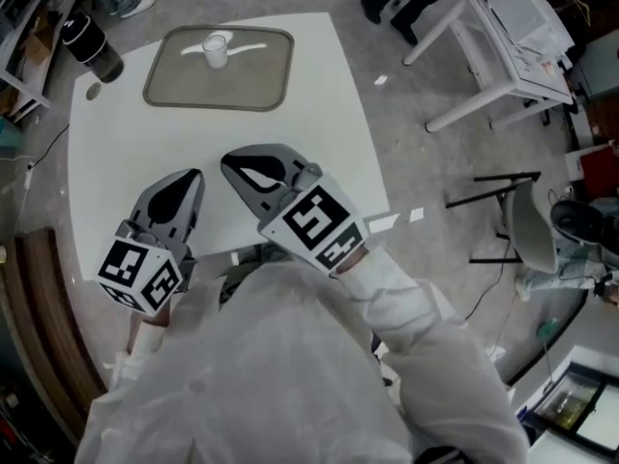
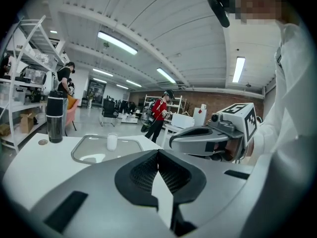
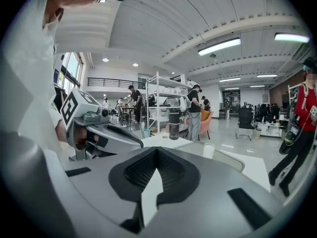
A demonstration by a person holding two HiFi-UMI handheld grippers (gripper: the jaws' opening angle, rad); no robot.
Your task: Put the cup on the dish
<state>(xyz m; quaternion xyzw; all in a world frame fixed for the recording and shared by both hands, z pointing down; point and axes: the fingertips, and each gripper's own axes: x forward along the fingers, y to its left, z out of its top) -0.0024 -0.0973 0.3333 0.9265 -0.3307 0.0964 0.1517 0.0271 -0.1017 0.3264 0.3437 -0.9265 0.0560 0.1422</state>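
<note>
White table (image 1: 193,153): one cup (image 1: 216,50) on one dish (image 1: 174,83); left gripper (image 1: 193,177), right gripper (image 1: 230,165) closed, empty.

Setting: large open-plan lab or workshop hall. Evidence: high white ceiling with long strip lights (image 2: 117,42), brick back wall (image 2: 208,99), polished grey floor (image 1: 416,143), open metal shelving racks (image 3: 159,90) loaded with gear, and an upper-level railing (image 3: 111,82). White worktables (image 1: 493,56) and office chairs (image 3: 245,117) stand about, with several people (image 2: 158,114) standing among them.
</note>
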